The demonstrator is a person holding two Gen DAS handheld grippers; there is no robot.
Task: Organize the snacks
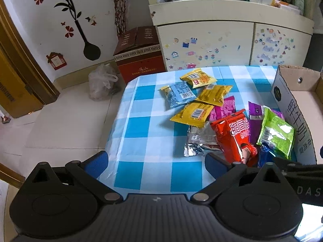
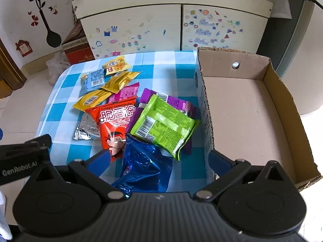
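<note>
Several snack packets lie in a heap on the blue-and-white checked table: yellow packets, a light blue one, a red packet, a green packet, purple ones, a silver one and a shiny blue one. An empty cardboard box stands to their right. My left gripper hovers open over bare cloth, left of the red packet. My right gripper is open above the shiny blue packet, its right finger at the box wall.
A cream cabinet covered in stickers stands behind the table. On the floor at the left are a red-brown carton and a plastic bag. The table's left edge drops to the tiled floor.
</note>
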